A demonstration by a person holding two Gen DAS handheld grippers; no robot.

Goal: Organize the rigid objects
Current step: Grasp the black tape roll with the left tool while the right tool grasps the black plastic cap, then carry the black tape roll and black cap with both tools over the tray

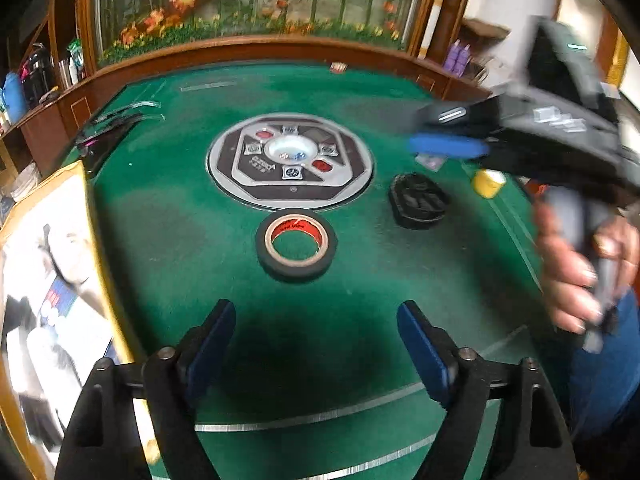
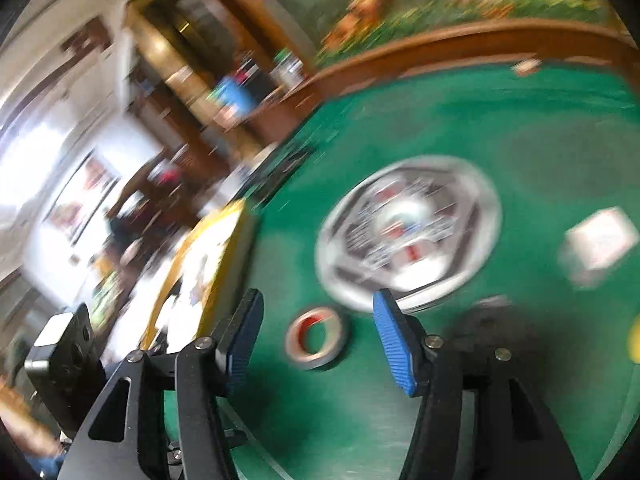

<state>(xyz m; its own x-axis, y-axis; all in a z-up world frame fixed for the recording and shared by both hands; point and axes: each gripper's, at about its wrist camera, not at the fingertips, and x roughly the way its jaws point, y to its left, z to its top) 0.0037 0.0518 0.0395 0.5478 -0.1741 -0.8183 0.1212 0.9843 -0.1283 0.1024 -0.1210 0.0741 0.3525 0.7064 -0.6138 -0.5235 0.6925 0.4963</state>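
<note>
A roll of black tape (image 1: 296, 244) with a red core lies flat on the green table, just ahead of my left gripper (image 1: 316, 320), which is open and empty. A black oval object (image 1: 418, 199) lies to the tape's right, with a small yellow object (image 1: 488, 182) beyond it. My right gripper (image 1: 448, 146) hovers above these at the right, blurred; in its own view (image 2: 318, 312) it is open and empty with the tape roll (image 2: 316, 338) between its fingers' lines. A white box (image 2: 598, 244) lies at the right.
A round silver and black control panel (image 1: 290, 160) sits in the table's centre. A yellow-edged box (image 1: 52, 300) stands at the left edge. A wooden rail (image 1: 256, 46) borders the far side. The right wrist view is motion-blurred.
</note>
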